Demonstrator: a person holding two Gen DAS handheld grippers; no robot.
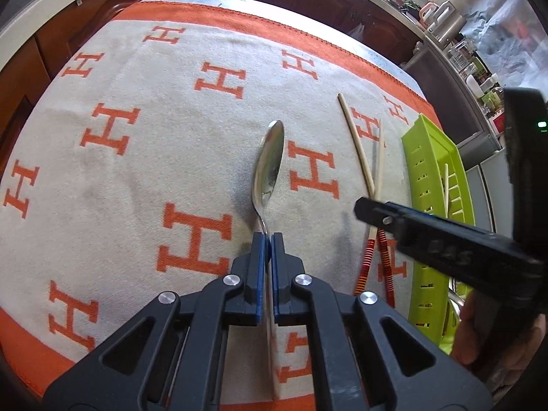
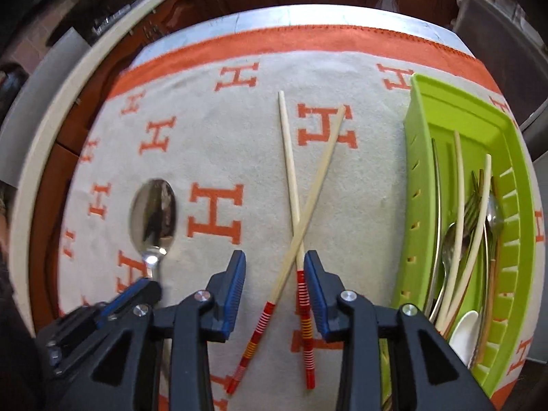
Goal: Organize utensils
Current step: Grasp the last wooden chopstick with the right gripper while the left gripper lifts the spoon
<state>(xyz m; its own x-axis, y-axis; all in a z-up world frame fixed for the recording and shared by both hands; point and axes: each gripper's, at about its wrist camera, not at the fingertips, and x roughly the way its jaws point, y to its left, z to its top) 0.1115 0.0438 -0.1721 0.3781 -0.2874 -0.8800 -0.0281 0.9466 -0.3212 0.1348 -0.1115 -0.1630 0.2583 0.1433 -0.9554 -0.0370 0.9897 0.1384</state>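
Lime tray (image 2: 513, 157), orange-H cloth (image 2: 219, 157).

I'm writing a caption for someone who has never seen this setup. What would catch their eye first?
Probably the shiny metal spoon, clamped by its handle in the left tongs above the orange-lettered cloth. Next, the two crossed chopsticks with red-striped ends, lying on the cloth between the open fingers of the right tongs. To their right sits a bright green tray already holding cutlery.
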